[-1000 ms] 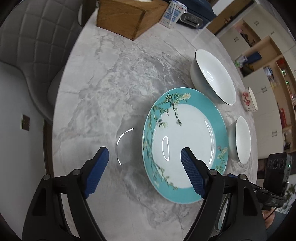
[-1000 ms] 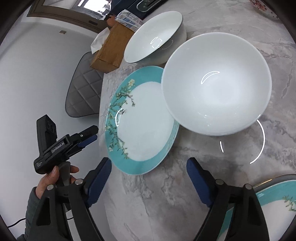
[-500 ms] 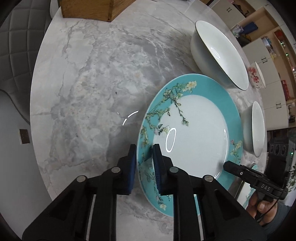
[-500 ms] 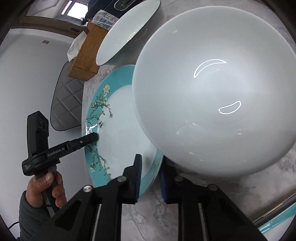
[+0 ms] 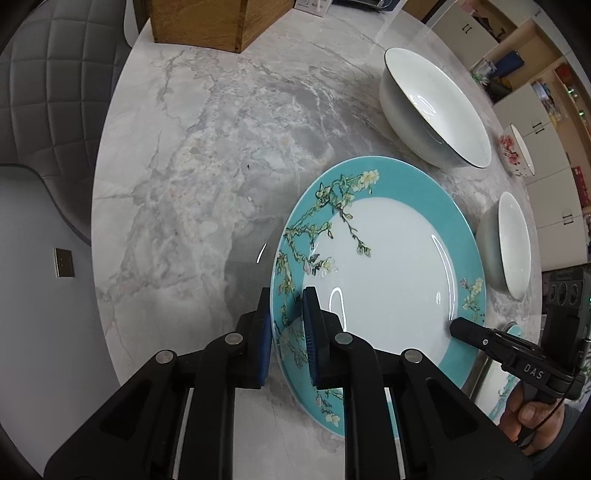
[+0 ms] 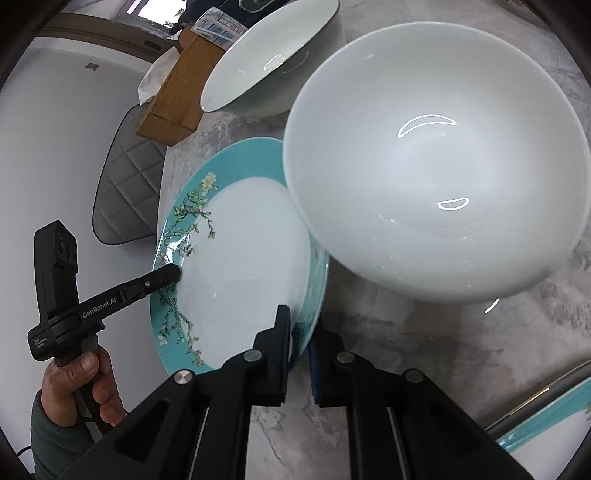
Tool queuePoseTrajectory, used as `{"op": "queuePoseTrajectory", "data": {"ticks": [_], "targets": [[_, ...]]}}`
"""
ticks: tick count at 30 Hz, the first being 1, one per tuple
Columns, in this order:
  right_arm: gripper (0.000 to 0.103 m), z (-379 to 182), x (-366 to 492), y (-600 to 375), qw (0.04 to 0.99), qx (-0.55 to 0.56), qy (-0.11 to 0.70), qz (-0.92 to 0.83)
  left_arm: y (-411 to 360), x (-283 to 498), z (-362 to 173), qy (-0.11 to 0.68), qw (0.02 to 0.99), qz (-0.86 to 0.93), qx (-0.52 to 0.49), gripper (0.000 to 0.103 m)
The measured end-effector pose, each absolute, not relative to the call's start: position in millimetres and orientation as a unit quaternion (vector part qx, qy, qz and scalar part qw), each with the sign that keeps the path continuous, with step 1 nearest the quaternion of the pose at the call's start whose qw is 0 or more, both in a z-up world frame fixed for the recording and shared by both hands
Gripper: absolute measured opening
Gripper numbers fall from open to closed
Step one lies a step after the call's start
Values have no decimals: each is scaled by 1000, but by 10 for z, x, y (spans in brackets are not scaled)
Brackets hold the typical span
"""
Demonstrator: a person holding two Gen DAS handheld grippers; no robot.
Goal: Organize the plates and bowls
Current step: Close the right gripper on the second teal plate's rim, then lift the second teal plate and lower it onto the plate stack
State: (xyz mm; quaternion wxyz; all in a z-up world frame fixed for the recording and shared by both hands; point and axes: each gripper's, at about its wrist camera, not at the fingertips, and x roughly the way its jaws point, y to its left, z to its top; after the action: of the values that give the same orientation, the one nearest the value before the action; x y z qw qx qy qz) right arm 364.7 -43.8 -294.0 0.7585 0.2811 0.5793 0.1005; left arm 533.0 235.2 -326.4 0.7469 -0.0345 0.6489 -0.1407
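The teal plate (image 5: pixel 388 266) lies on the marble table (image 5: pixel 192 155), beside two white bowls. Its rim is pinched on opposite sides by the left gripper (image 5: pixel 286 332) and right gripper (image 6: pixel 301 350), both just closed, presumably so the plate is lifted level.

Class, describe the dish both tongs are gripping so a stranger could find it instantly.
On the round marble table, before the wooden box, lies a flat turquoise-rimmed plate. The bowls nearby are mostly plain white; it alone carries blossom branches.
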Motion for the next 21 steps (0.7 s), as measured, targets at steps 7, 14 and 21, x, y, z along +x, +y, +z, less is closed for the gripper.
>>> {"op": "queuePoseTrajectory", "data": {"ticks": [7,14,21], "targets": [[11,-2700,3442,-420,768,254,577,113,2412,4906,-2990,627,765,-137,-45,13],[11,-2311,3090,-467,783,227,563,133,2410,4379,-2674,609,776,-142,-82,13],[12,-2008,2635,-765,795,197,554,147,2070,3768,-2410,595,783,-149,-107,13]]}}
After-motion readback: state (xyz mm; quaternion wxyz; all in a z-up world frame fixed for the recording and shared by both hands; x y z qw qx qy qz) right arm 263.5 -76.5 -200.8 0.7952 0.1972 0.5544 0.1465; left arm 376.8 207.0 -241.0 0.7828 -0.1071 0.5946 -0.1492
